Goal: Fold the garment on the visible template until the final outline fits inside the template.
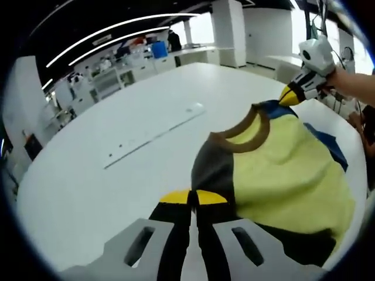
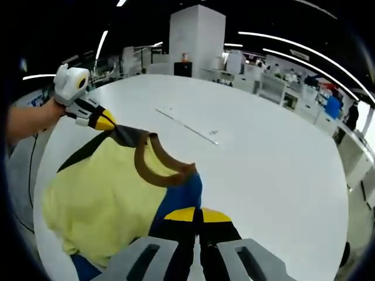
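Note:
A yellow garment [image 1: 281, 170] with a brown collar [image 1: 240, 132] is held up over the white table [image 1: 88, 175], with its lower part hanging down toward the table. My left gripper [image 1: 193, 198] is shut on its dark grey shoulder [image 1: 214, 167]. My right gripper [image 1: 288, 96] comes in from the upper right, shut on the blue shoulder. In the right gripper view my right gripper [image 2: 197, 215] pinches the blue shoulder [image 2: 179, 199], and my left gripper [image 2: 105, 124] holds the far dark shoulder of the garment [image 2: 99, 193]. A thin marked line [image 1: 152, 137] crosses the table beyond the garment.
The white table [image 2: 275, 158] is large, and its curved edge runs close beside the garment. The marked line [image 2: 187, 126] lies mid-table. A person's forearm [image 2: 26, 120] holds the left gripper. Desks and a white pillar [image 2: 196, 38] stand beyond the table.

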Tool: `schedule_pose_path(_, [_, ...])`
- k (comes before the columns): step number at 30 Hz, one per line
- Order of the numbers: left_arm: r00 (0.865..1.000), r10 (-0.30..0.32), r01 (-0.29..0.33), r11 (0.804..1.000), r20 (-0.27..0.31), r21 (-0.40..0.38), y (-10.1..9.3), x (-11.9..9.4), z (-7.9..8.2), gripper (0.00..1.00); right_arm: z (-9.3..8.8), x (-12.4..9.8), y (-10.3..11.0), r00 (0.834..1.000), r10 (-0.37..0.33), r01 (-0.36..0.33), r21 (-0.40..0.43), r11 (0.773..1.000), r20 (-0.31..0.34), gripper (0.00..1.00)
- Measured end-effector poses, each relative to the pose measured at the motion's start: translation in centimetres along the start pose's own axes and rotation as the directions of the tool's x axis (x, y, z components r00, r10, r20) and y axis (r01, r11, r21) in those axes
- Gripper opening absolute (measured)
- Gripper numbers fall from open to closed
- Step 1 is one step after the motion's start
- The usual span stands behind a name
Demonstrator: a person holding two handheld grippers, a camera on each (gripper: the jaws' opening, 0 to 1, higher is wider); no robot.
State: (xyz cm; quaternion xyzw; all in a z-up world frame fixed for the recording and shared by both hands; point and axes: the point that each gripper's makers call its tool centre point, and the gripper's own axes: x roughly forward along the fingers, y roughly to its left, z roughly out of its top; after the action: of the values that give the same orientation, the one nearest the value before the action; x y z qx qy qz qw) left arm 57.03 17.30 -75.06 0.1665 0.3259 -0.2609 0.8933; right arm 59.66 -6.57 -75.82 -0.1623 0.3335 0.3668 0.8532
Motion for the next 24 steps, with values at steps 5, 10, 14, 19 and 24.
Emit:
schedule_pose_path(5, [1.000, -0.008, 0.008, 1.000, -0.013, 0.000, -0.4, 0.6, 0.4, 0.00, -0.8, 0.4, -0.1, 1.000, -0.003, 0.003, 0.025, 1.000, -0.026, 0.00])
schedule_pose_path(10, [1.000, -0.013, 0.012, 0.999, -0.011, -0.042, -0.5, 0.6, 0.2, 0.00, -1.0, 0.3, 0.5, 1.000, 0.009, -0.009, 0.032, 0.999, -0.021, 0.00])
schedule_pose_path(14, [0.999, -0.043, 0.043, 0.993, 0.003, -0.114, -0.6, 0.4, 0.0, 0.09, -0.6, 0.0, 0.5, 1.000, 0.006, -0.008, 0.075, 0.997, 0.026, 0.11])
schedule_pose_path(19, [0.997, -0.057, 0.063, 0.985, 0.046, -0.163, -0.8, -0.2, 0.4, 0.28, -0.4, -0.7, 0.4, 0.998, -0.003, -0.003, 0.107, 0.994, 0.059, 0.24])
schedule_pose_path(24, [0.993, -0.092, 0.103, 0.984, 0.076, -0.148, -1.5, -1.0, 0.8, 0.46, 0.7, -1.6, 0.8, 0.994, -0.008, -0.009, 0.149, 0.989, 0.113, 0.38])
